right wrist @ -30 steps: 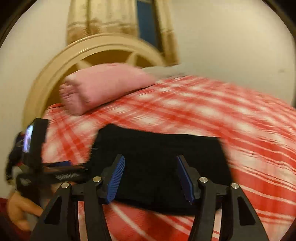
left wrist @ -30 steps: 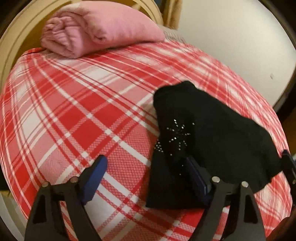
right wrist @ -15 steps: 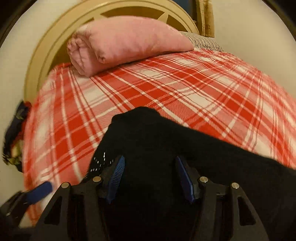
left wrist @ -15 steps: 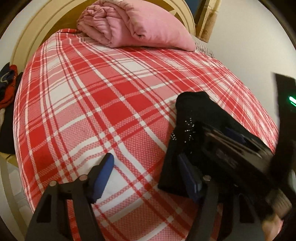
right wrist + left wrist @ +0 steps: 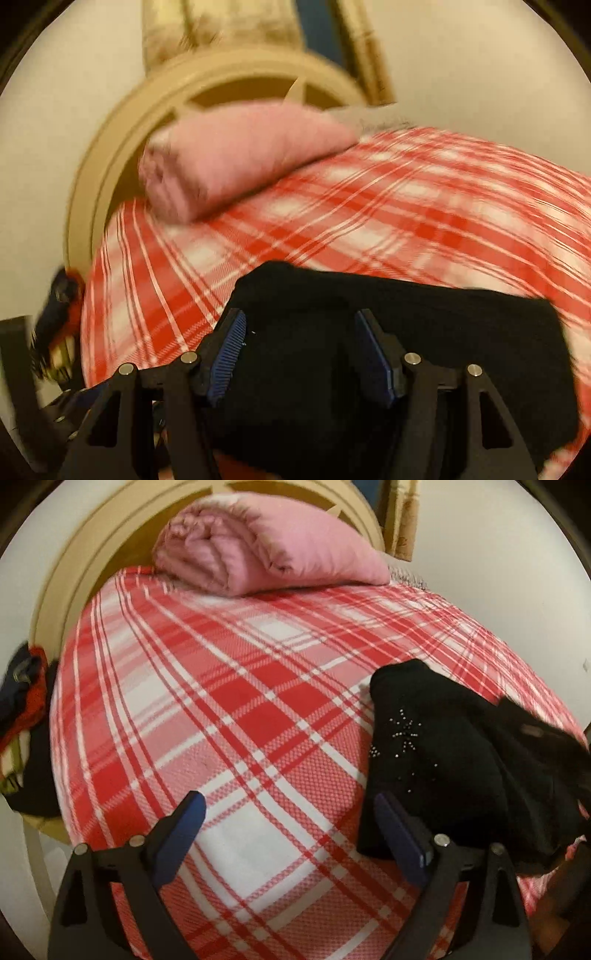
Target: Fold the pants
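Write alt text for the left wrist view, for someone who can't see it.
Folded black pants with a small beaded star lie on a red and white plaid bed cover, right of the left gripper, whose wide-open blue-padded jaws hold nothing. A folded pink blanket rests against a cream headboard behind.

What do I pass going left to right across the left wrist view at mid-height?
Dark and red clothes heap beside the bed → red plaid bedspread → black pants with the beaded star → white wall. The pink folded blanket lies farther back, out of this row.
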Motion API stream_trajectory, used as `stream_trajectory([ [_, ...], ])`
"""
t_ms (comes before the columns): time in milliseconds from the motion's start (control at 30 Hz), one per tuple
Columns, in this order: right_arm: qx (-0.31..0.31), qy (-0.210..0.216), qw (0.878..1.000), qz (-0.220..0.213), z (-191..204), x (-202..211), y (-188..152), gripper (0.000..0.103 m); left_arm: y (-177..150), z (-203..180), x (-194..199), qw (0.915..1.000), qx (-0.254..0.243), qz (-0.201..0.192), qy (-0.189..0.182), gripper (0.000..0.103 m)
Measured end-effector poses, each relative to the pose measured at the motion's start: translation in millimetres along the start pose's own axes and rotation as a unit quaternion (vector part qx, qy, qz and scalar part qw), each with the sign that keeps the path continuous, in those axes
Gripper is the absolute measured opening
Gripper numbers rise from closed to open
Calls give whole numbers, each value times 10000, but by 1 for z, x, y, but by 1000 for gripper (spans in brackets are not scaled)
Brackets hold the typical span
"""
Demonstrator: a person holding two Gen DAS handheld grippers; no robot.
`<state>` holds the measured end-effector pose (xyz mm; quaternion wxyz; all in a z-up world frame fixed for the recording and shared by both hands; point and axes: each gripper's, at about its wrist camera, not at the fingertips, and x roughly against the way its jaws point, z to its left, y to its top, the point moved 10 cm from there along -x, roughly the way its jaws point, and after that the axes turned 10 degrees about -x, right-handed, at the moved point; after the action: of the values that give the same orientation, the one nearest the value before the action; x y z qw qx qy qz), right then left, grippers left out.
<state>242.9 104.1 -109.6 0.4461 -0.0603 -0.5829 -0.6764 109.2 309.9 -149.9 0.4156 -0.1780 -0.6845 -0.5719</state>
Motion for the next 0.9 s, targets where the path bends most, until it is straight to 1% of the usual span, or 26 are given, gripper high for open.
stream_trajectory([
  [133,-405,-293,9979,-422,-24,56,-5,64,11,-10,26,9977,-485,-418,201,94],
  [200,-524,-442,9961,-547,-32,77,-11,64,16,-16,44,9961,-592,-641,155,95],
  [267,-606,-572,9945,-627,-38,95,-20,64,19,-20,55,9950,-652,-759,72,95],
  [333,-738,-764,9920,-688,-44,113,-33,64,19,-27,67,9934,-759,-864,-46,98],
  [367,-820,-831,9908,-686,-48,120,-40,64,18,-32,73,9922,-842,-909,-101,100],
  [400,-906,-883,9899,-645,-50,126,-48,64,16,-36,78,9910,-941,-942,-122,100],
  [467,-1002,-909,9892,-563,-53,136,-61,64,11,-44,88,9886,-1121,-992,-138,100],
  [533,-1044,-955,9882,-584,-54,150,-71,64,6,-51,97,9867,-1248,-1023,-179,102],
  [633,-1094,-996,9862,-739,-51,173,-72,64,-1,-55,113,9842,-1382,-1077,-247,102],
  [733,-1076,-966,9835,-1089,-42,204,-63,65,-3,-56,133,9813,-1426,-1248,-331,103],
  [767,-1065,-948,9823,-1214,-37,214,-59,66,-3,-55,139,9804,-1435,-1311,-329,103],
  [800,-1045,-914,9810,-1353,-32,225,-56,70,-3,-53,147,9790,-1450,-1398,-310,103],
  [867,-1001,-919,9778,-1598,-24,243,-50,74,-3,-51,157,9772,-1471,-1503,-287,103],
  [900,-956,-924,9758,-1733,-20,253,-48,75,-3,-50,160,9767,-1478,-1534,-264,103],
])
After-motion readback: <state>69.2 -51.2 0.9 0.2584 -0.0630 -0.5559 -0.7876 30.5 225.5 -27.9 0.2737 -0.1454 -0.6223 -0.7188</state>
